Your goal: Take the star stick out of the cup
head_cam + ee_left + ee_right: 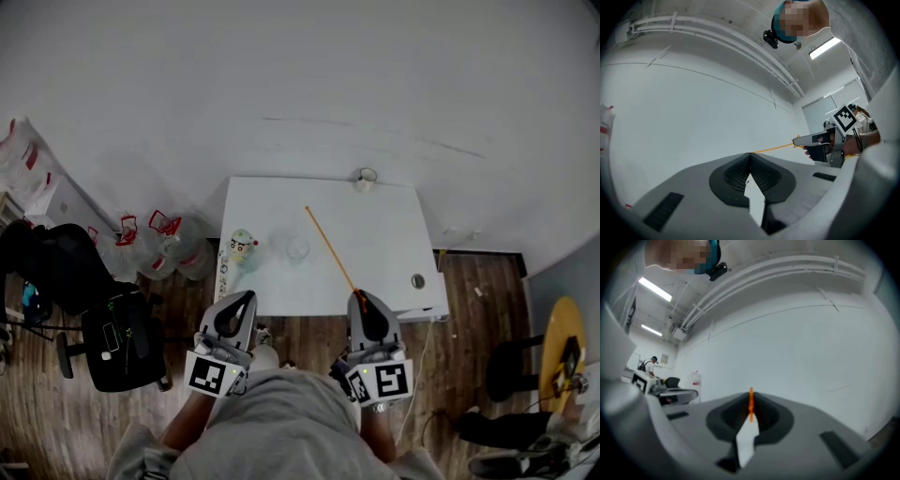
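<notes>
The thin orange star stick (328,247) is out of the clear plastic cup (298,249) and hangs in the air over the white table (384,225), slanting away from us. We cannot make out its star. Our right gripper (361,300) is clenched on the stick's near end, at the jaw tips. Our left gripper (247,298) is closed on nothing. We judge the hold slender: pinched at one end, the stick could swivel or slip, and its far tip could sweep into the cup or the small pale-green toy figure (243,246).
</notes>
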Demonstrator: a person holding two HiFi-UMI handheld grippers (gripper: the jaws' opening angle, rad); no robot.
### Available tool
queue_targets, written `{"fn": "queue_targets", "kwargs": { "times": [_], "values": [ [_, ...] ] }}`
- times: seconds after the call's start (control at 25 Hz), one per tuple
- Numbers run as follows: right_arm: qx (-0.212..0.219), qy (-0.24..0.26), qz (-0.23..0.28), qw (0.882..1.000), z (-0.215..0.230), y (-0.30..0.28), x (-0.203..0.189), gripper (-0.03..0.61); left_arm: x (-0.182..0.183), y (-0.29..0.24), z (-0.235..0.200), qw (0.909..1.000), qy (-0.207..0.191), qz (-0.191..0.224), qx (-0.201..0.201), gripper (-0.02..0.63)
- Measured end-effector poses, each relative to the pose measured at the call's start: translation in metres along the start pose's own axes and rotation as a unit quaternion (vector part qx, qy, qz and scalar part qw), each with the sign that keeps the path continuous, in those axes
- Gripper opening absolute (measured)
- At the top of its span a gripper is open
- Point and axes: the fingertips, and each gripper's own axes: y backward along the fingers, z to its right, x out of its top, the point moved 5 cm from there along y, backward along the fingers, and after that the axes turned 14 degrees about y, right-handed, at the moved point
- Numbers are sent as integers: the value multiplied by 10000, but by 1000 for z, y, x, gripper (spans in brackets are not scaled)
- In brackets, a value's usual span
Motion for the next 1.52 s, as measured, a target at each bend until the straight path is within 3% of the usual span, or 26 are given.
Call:
{"fn": "queue_targets", "kwargs": {
  "times": [0.52, 0.76, 1.52],
  "values": [
    [69, -23, -157, 9998, 1, 0, -10, 44, -9, -10, 9, 9997, -83, -104, -192, 29],
    [57, -33, -189, 9998, 7, -1, -15, 46, -13, -18, 15, 9995, 102, -228, -171, 29],
    [63, -112, -317, 9994, 18, -4, -26, 46, -18, -31, 17, 9993, 112, -294, -191, 29]
  ]
}}
